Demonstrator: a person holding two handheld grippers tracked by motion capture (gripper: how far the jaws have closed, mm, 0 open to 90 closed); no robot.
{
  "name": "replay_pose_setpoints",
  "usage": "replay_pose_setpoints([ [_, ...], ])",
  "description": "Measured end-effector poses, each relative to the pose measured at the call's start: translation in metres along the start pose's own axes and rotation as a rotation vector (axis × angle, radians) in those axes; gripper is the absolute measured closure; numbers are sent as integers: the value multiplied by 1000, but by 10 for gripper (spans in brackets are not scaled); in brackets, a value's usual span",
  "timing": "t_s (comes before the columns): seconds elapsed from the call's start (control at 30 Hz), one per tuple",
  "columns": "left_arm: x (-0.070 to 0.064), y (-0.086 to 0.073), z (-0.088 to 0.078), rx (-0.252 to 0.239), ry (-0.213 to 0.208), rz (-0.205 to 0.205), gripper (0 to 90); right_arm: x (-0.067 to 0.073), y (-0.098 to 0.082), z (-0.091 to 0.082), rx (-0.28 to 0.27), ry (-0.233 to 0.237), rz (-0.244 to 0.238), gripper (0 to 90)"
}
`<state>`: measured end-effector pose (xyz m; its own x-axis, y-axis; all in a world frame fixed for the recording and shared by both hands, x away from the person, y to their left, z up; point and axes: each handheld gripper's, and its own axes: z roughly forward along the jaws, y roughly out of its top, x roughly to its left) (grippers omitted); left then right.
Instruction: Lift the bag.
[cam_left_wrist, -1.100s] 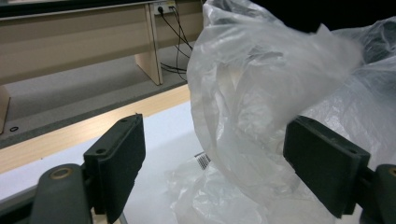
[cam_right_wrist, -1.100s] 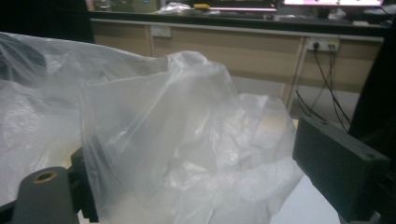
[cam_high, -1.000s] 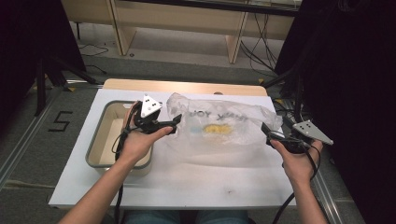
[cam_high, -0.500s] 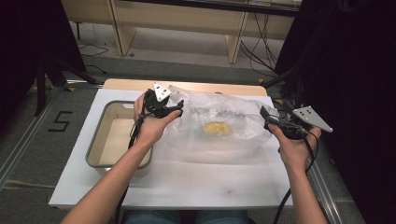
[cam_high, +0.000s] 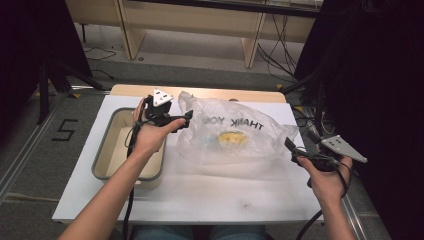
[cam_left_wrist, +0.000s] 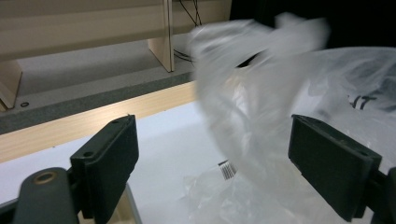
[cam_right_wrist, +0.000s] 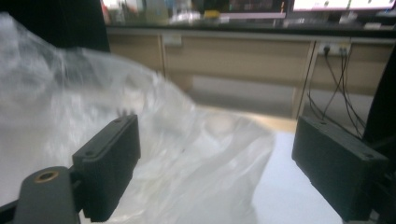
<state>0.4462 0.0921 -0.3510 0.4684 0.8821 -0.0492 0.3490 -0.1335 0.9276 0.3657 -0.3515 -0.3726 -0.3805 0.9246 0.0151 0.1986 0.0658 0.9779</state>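
Mirrored lettering is showing on the bag, and a numeral is lying on the floor.

In the high view, the clear plastic bag (cam_high: 235, 132) is carrying dark capital letters that are reading reversed through the film: "THANK" is appearing mirrored, with "YO" beside it and the remaining letters disappearing into a fold. On the grey floor left of the table, black tape (cam_high: 64, 129) is forming the numeral "5". In the left gripper view, a small barcode label (cam_left_wrist: 227, 170) is sitting on the bag's crumpled plastic, its digits staying too small to read, and a few dark letters at the right edge are blurring out.
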Motion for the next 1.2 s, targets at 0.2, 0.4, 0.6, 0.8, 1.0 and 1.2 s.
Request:
replay_pose_setpoints([
  [0.2,-11,-7,-8,3,-38,36,158,-5,23,-12,-139,-5,46,174],
  [0.4,-14,-12,-20,-5,-65,46,158,-2,29,0,-135,8,61,177],
  [0.6,-5,-28,-44,6,-104,37,155,-6,-1,-1,-18,13,52,187],
  [0.8,1,-55,-67,31,-129,69,146,-14,-25,-17,20,1,49,204],
  [1.0,-3,-74,-73,68,-156,113,137,-7,-38,-31,31,57,41,223],
  [1.2,-4,-79,-73,83,-154,120,149,-1,-43,-36,29,93,37,235],
])
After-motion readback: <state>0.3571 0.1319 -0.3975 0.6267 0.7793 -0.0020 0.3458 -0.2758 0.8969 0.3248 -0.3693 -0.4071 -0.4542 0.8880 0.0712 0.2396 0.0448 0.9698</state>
